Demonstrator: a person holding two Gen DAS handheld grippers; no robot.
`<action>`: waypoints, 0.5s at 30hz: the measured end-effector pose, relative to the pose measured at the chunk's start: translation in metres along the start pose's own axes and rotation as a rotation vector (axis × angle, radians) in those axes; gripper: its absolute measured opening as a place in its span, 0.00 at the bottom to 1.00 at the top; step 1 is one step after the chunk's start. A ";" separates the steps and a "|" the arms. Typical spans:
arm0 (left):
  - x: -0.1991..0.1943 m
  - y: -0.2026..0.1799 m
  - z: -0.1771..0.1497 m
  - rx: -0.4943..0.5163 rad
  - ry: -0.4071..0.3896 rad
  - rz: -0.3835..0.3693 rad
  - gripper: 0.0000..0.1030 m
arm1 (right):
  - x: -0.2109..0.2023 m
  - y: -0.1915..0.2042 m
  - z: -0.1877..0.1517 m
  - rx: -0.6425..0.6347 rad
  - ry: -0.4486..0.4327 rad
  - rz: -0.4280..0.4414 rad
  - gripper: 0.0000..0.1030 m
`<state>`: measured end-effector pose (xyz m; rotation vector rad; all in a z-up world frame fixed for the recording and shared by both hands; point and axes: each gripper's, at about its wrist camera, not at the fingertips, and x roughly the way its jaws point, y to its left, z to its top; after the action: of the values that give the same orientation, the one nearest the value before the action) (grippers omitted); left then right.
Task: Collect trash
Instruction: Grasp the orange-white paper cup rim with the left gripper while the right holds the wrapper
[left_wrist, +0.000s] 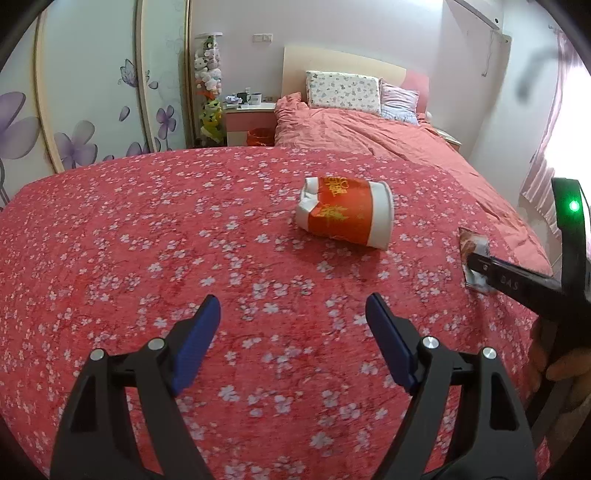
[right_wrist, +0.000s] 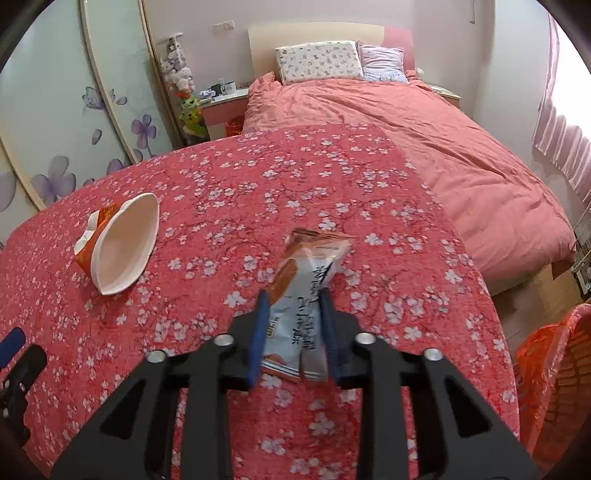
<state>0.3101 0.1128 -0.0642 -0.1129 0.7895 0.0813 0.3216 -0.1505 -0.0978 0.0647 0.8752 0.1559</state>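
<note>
Wrapper (right_wrist: 306, 295) lying lengthwise between right gripper (right_wrist: 295, 306) jaws – gripping it; left gripper (left_wrist: 291, 317) jaws gaping empty, crushed cup (left_wrist: 345, 212) ahead, w/ long axis crosswise.

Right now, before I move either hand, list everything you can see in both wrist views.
crushed paper cup: one, orange and white, on its side on the floral cover, ahead of the left gripper
snack wrapper: one, white and orange, on the cover, between the right gripper's jaws
floral cover: one, red with white blossoms, over the near surface
bed: one, salmon duvet, beyond the cover
pillows: two, patterned white and pale pink, at the headboard
nightstand: one, pink and white, left of the bed, mugs on top
orange basket: one, lower right, beside the cover
left gripper: jaws open, nothing between them
right gripper: jaws closed on the snack wrapper
</note>
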 end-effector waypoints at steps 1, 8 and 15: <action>0.001 -0.002 0.001 -0.002 -0.001 -0.004 0.77 | -0.001 -0.003 -0.001 0.009 -0.001 0.004 0.09; 0.011 -0.030 0.020 -0.002 -0.016 -0.031 0.77 | -0.018 -0.022 -0.017 0.042 -0.023 0.014 0.02; 0.042 -0.070 0.044 0.012 -0.011 0.043 0.75 | -0.028 -0.032 -0.026 0.070 -0.030 0.029 0.02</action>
<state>0.3782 0.0506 -0.0585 -0.0839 0.7816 0.1176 0.2874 -0.1870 -0.0977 0.1448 0.8502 0.1513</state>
